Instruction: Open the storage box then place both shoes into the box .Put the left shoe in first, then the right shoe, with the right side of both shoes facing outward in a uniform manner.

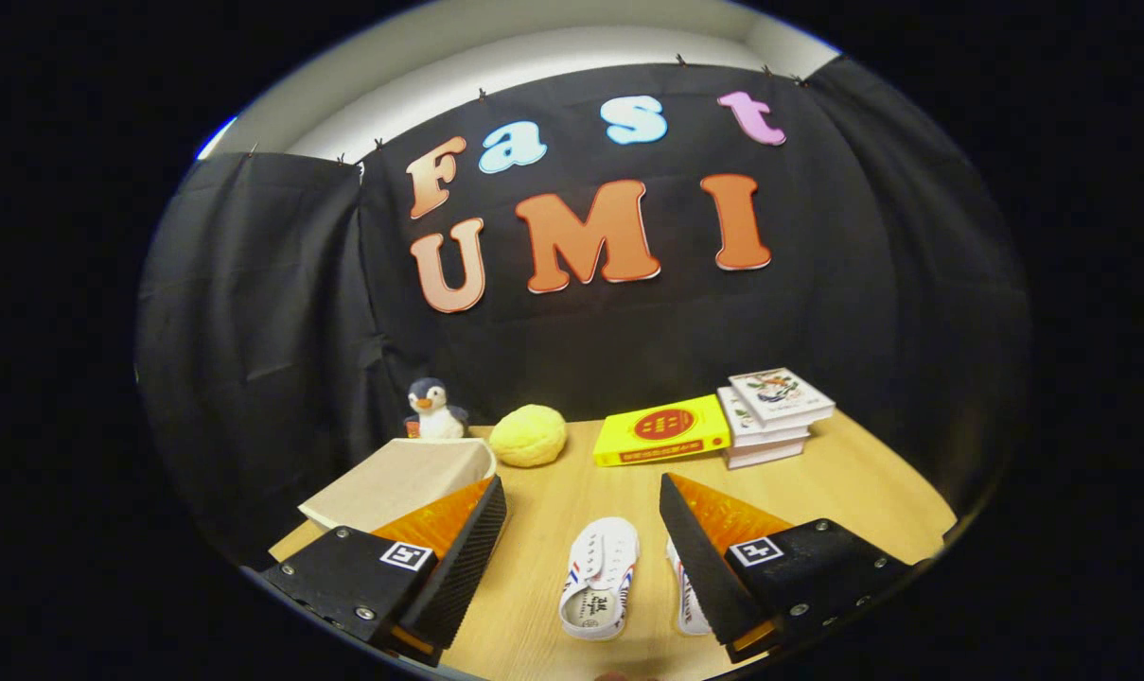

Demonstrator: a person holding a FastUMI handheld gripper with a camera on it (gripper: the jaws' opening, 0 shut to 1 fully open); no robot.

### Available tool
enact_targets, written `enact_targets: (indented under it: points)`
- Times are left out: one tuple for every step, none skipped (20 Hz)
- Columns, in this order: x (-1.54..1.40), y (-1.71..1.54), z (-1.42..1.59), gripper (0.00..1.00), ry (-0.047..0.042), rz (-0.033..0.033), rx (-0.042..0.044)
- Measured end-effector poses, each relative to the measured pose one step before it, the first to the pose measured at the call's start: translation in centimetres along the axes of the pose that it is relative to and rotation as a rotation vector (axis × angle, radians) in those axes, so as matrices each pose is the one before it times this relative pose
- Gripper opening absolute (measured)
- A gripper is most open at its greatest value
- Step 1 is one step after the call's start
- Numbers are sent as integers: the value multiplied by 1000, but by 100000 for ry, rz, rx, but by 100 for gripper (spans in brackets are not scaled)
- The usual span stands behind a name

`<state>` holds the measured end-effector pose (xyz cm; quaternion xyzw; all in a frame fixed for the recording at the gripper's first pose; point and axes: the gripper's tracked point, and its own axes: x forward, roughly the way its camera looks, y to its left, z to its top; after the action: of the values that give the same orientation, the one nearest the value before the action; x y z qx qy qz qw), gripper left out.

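Your tool [583, 501] hangs open over the desk [846, 482]; one shoe [600, 577] lies between its fingers, the other shoe [687, 601] partly behind the right finger, the box [401, 478] at left.

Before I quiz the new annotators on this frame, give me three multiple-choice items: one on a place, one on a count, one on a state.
1. Where is the beige storage box?
A. Behind one finger, in front of the plush penguin
B. On the stacked books
C. Between the shoes

2. How many white shoes lie on the table?
A. One
B. Two
C. Three

3. How does the gripper stand?
A. Shut on a shoe
B. Shut on the yellow book
C. Open, holding nothing

Answers: 1 A, the box sits just before the penguin. 2 B, one shoe lies between the fingers, another shoe is partly hidden by a finger. 3 C, the fingers are wide apart.
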<state>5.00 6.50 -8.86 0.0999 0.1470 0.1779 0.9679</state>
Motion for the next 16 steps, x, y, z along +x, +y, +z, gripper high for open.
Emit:
enact_targets:
  points:
    - [755,-39,-316,98,2368,3250,1476]
    - [912,34,-400,99,2131,3298,1864]
    - [941,71,-334,99,2574,3422,2185]
    - [913,222,-602,99,3107,4303,1960]
    - [944,205,-503,99,3169,4652,2106]
    - [797,-49,-485,99,3257,4047,2780]
    - [721,-1,-493,98,3836,3963,3380]
    - [838,-42,-667,98,3856,3396,3395]
    - [855,92,-501,98,3986,3758,3356]
    - [741,-51,-401,98,3178,2678,2198]
    - [819,65,-432,98,3177,2643,1837]
    - [761,259,-457,98,3232,3214,2348]
    - [791,302,-405,98,3184,3010,2964]
    - [733,211,-560,98,3371,2814,3306]
    - [689,365,-394,98,3162,3172,3478]
    - [694,404,-356,98,2696,2774,3373]
